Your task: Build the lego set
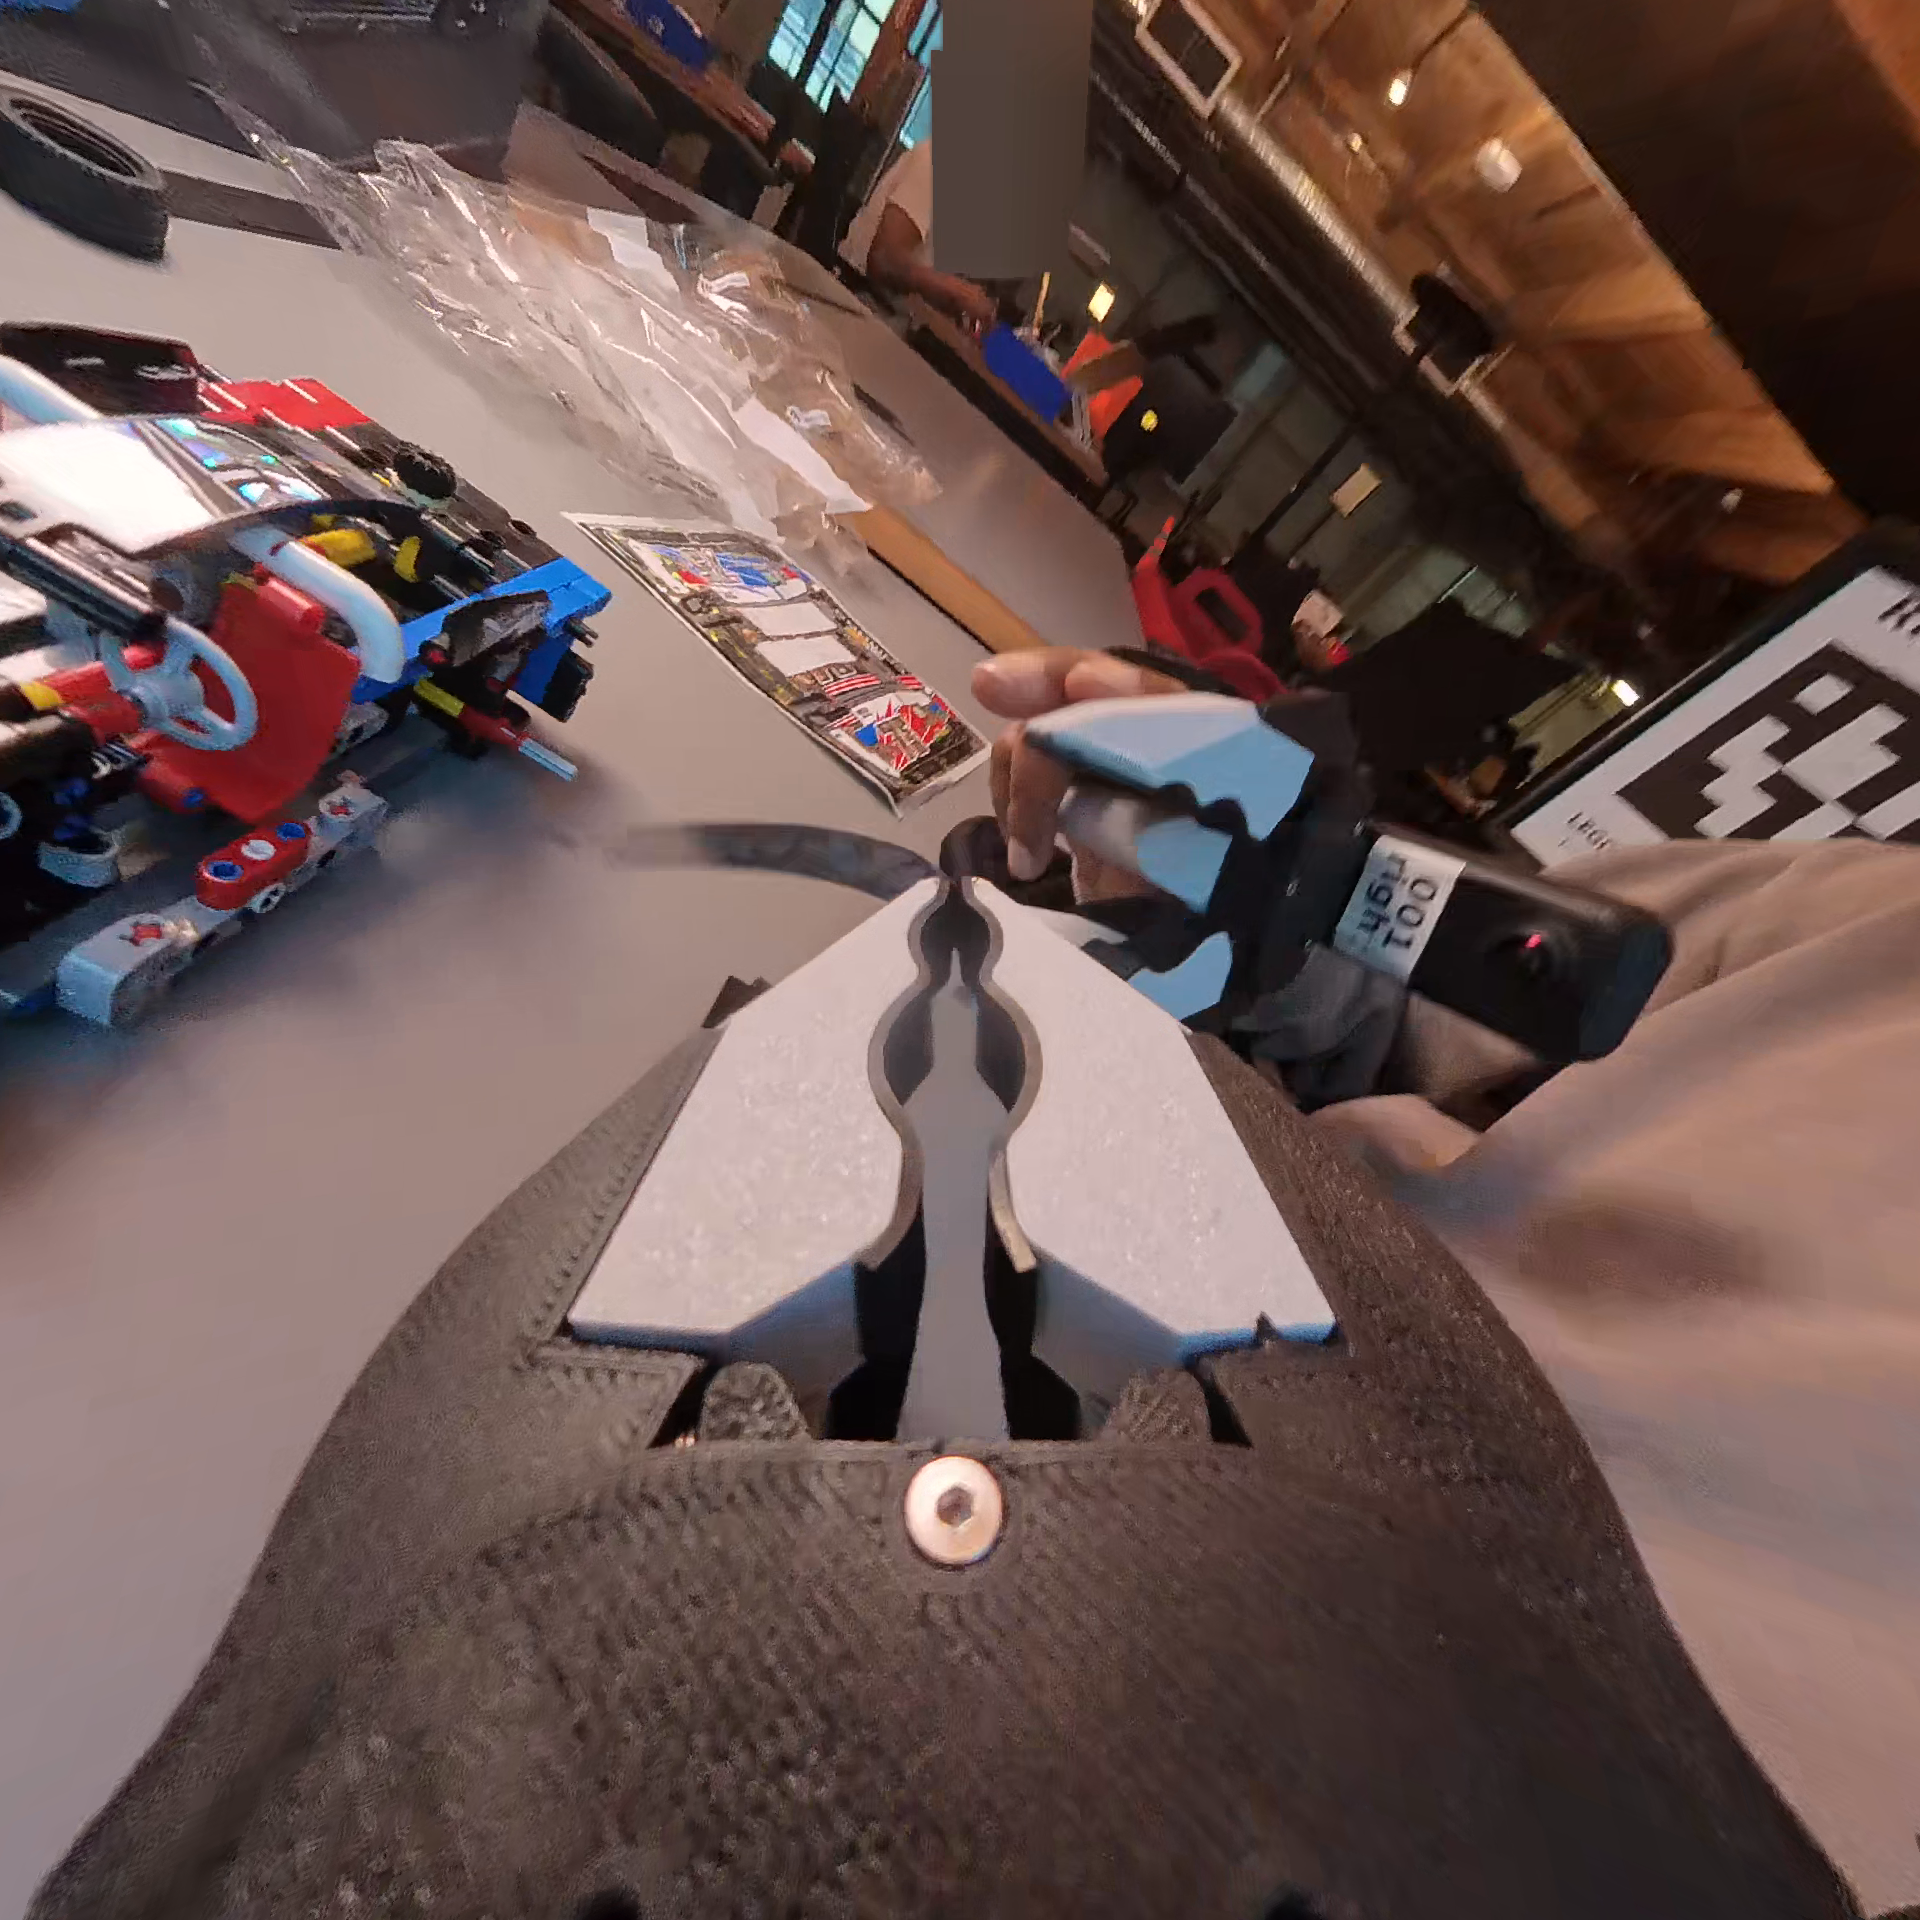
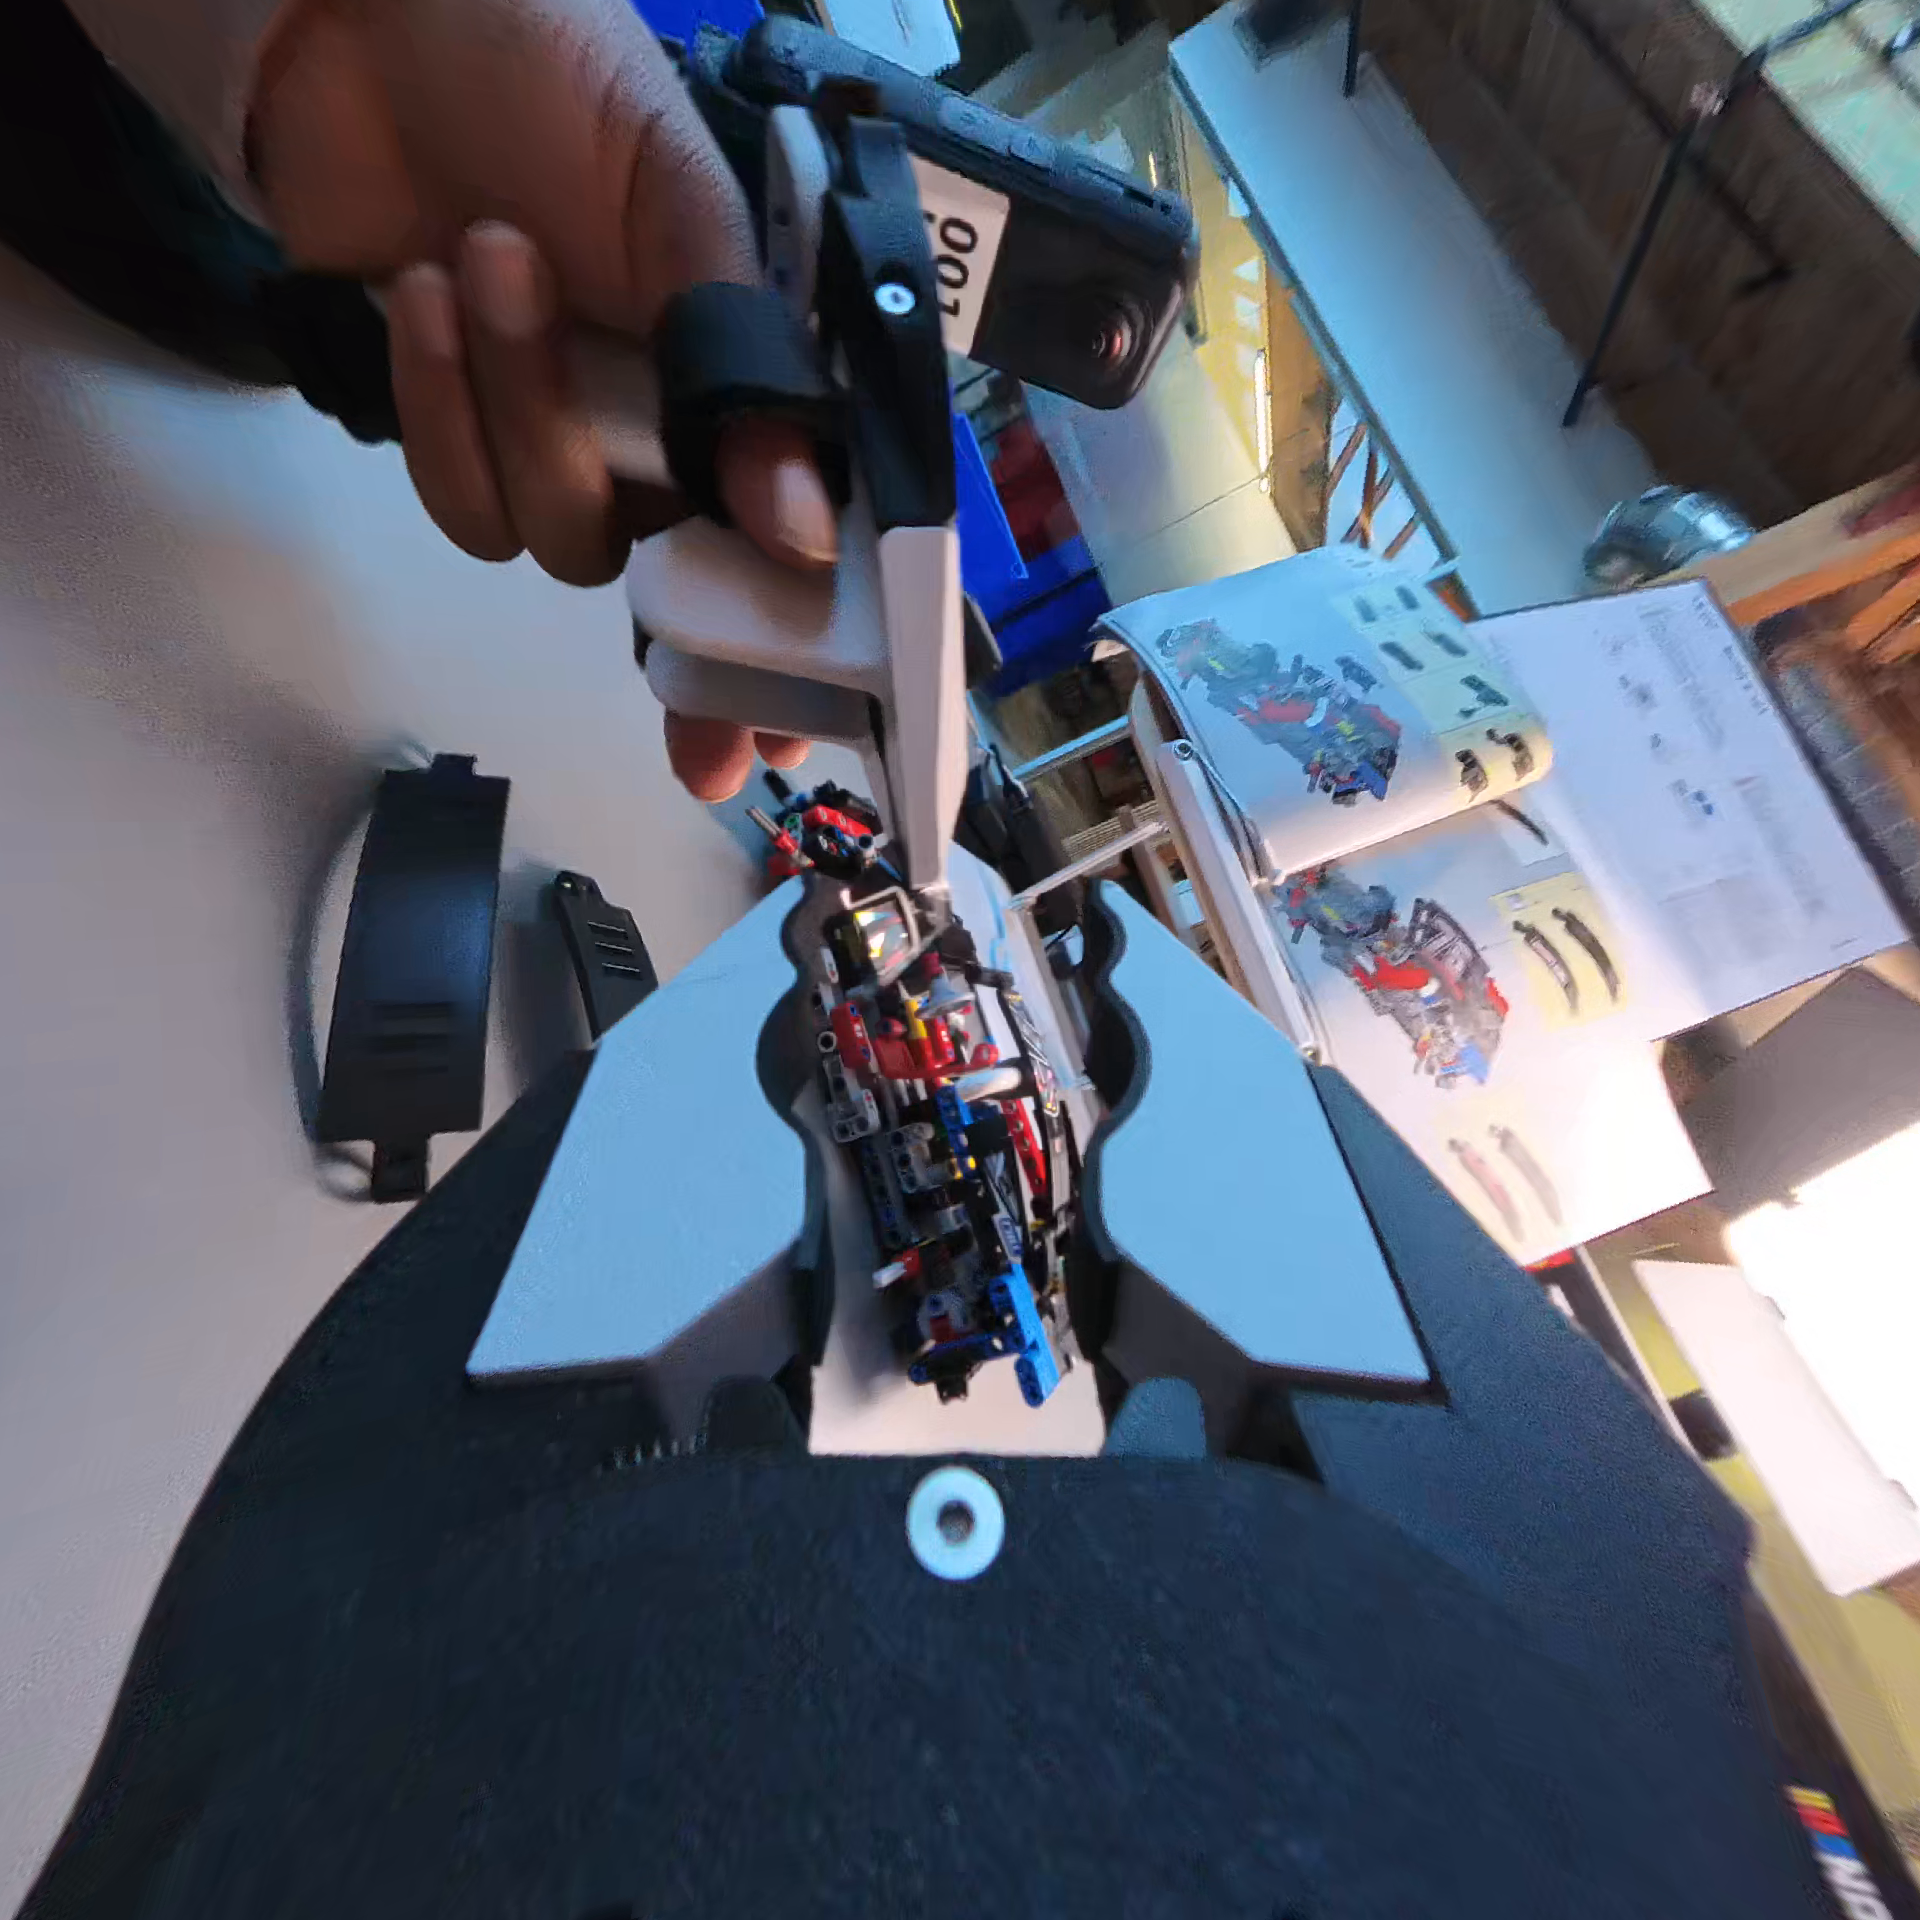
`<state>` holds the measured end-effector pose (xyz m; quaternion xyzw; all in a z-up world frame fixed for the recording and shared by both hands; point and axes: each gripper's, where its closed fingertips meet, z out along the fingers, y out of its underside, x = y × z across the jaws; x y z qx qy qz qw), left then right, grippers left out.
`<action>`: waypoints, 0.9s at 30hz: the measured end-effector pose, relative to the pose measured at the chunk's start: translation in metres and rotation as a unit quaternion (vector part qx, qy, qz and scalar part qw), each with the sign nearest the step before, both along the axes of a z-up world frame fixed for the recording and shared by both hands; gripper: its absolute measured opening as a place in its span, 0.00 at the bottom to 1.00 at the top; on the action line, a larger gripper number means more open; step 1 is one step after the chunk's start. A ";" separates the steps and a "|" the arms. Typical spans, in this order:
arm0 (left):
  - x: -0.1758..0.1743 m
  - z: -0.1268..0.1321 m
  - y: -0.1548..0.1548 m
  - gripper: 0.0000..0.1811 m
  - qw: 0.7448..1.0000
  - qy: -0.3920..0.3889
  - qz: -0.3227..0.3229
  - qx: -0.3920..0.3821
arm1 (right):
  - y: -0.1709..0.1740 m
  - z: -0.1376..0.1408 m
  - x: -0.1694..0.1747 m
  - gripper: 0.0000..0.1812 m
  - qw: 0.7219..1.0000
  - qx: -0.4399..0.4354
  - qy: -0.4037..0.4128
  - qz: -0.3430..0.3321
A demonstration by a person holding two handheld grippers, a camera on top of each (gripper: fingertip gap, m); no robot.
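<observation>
The partly built lego car (image 1: 239, 644), red, blue, white and black, stands on the grey table (image 1: 520, 1039) at the left. My left gripper (image 1: 961, 883) is shut on the end of a thin black curved piece (image 1: 769, 847) that sweeps left above the table. A hand's fingertips (image 1: 1029, 831) touch that same end. My right gripper (image 1: 1049, 779) hangs just right of it with its fingers apart. In the right wrist view my right gripper (image 2: 951, 894) is open and empty, high above the car (image 2: 935, 1122). The left gripper (image 2: 925, 873) points down in front of it.
A sticker sheet (image 1: 800, 644), clear plastic bags (image 1: 623, 332) and a black tyre (image 1: 83, 177) lie beyond the car. Two black panels (image 2: 416, 956) and a small red and black subassembly (image 2: 831, 821) lie on the table. An open instruction booklet (image 2: 1455, 883) sits at the right. My left and right fingertips are right by each other.
</observation>
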<state>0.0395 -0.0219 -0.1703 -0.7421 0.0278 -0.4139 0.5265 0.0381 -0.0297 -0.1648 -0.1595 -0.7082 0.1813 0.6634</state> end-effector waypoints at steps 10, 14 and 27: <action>0.002 0.009 -0.013 0.00 0.993 0.073 -0.089 0.021 | 0.000 0.021 0.008 0.41 0.971 -0.224 -0.057 0.056; 0.007 0.012 -0.042 0.00 0.972 0.127 -0.191 0.050 | 0.021 0.033 0.021 0.29 0.837 -0.493 -0.186 0.147; 0.001 -0.004 -0.048 0.00 0.961 0.157 -0.225 0.012 | 0.004 0.013 0.029 0.04 0.717 -0.585 -0.299 0.233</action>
